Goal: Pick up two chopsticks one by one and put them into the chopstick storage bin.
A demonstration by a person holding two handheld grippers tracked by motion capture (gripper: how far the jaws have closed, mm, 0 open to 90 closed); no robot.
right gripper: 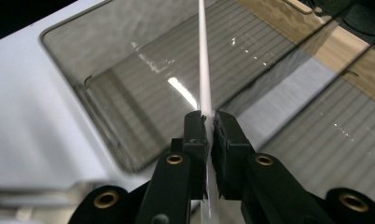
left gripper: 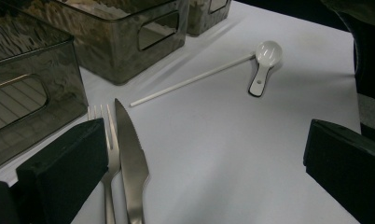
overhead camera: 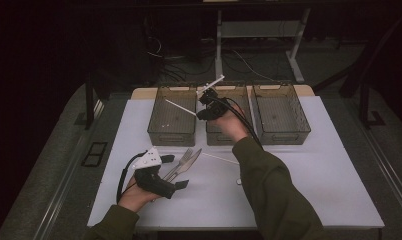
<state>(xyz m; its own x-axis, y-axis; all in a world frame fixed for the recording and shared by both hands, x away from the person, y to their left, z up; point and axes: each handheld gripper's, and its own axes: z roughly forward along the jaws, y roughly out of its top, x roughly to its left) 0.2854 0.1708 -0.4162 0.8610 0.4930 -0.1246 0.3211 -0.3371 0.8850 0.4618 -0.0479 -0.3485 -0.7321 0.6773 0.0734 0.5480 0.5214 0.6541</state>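
Right gripper view — right gripper [right gripper: 209, 126] jaws clamp white stick [right gripper: 203, 60] over left bin [right gripper: 83, 88] | left gripper [overhead camera: 181, 171] jaws open

A thin white plastic stick [right gripper: 203, 70] is held clamped at one end, slanting in the air above the leftmost smoky transparent bin [overhead camera: 172, 116].

Open bin [overhead camera: 172, 117] directly below the right tongs [overhead camera: 205, 100], fork [left gripper: 109, 140] and knife [left gripper: 131, 154] between the left tongs [overhead camera: 179, 172], bare counter [overhead camera: 209, 192] beyond them
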